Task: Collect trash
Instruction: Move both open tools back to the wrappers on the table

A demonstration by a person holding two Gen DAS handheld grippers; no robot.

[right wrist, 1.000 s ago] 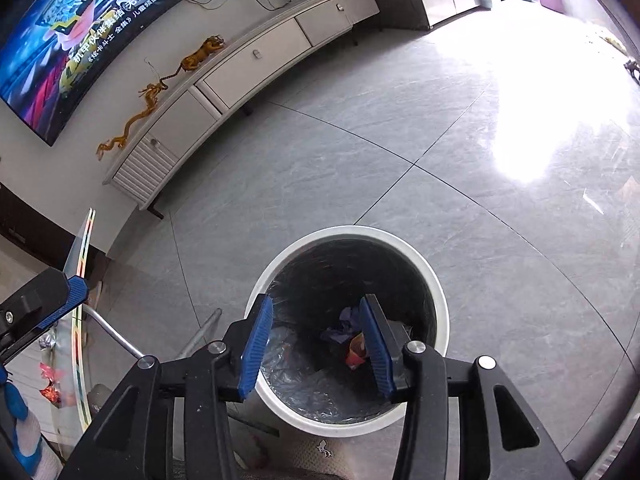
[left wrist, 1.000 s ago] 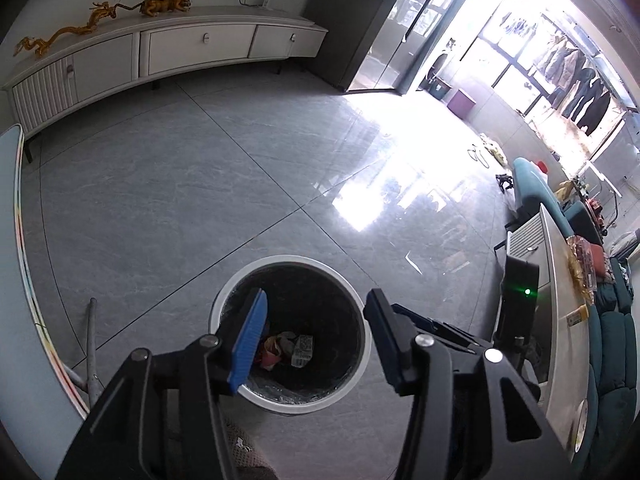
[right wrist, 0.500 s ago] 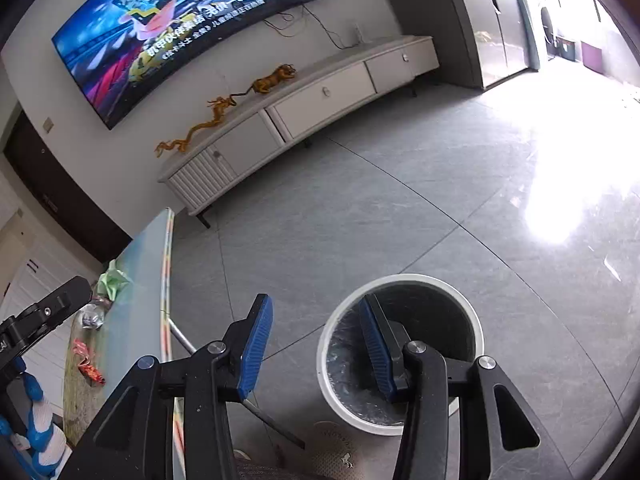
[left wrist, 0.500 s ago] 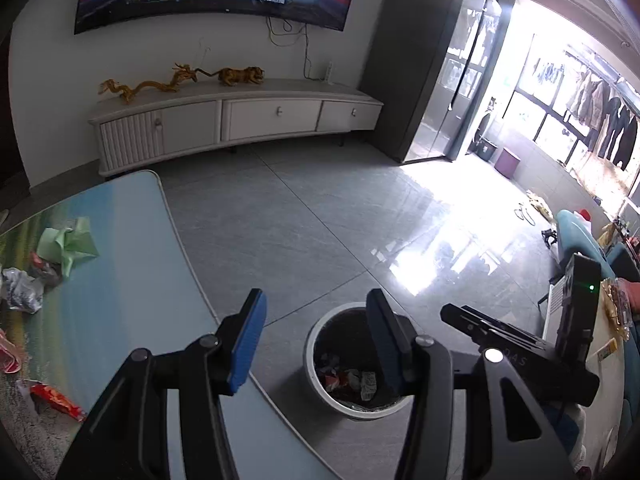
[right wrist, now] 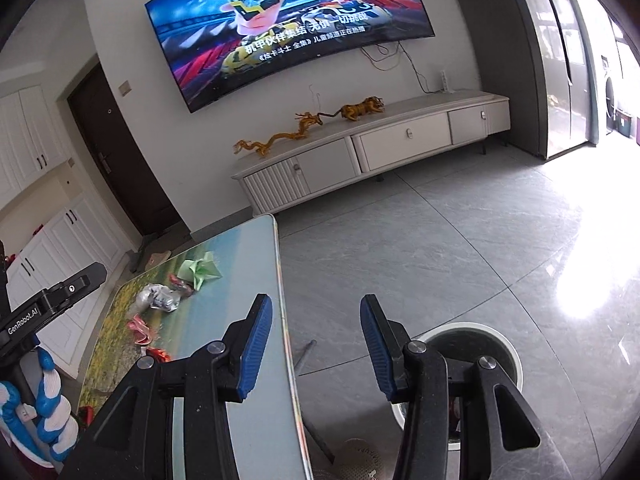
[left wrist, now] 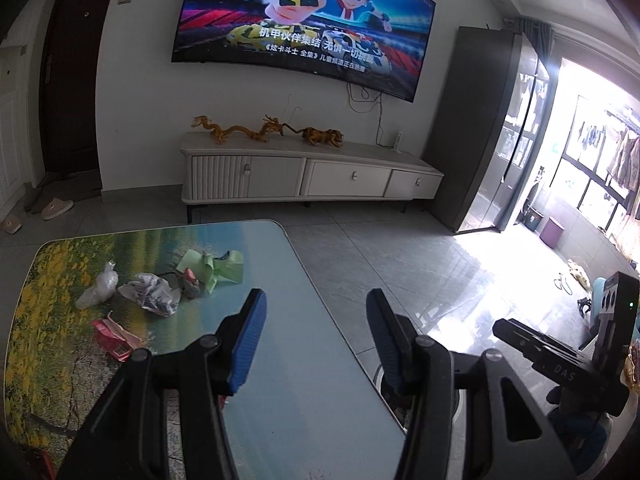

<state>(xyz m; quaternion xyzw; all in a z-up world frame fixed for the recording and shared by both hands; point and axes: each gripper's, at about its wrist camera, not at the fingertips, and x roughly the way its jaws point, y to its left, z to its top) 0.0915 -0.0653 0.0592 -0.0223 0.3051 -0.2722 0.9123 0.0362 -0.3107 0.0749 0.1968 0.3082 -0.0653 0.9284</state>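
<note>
- We see the left gripper (left wrist: 316,336) above the table (left wrist: 304,400), jaws apart, nothing between the blue pads (left wrist: 250,344).
- Trash sits at the table's far left part: green paper (left wrist: 218,266), a crumpled clear bag (left wrist: 150,294), a white wad (left wrist: 100,286), a red wrapper (left wrist: 114,338).
- The right gripper (left wrist: 560,364) shows at the right edge; we cannot tell how its jaws stand.
- Beyond: a TV (left wrist: 304,28) on the wall, a white cabinet (left wrist: 308,176) bearing golden figurines (left wrist: 264,132).
- Slippers (left wrist: 56,208) lie by the dark door (left wrist: 72,80).
</note>
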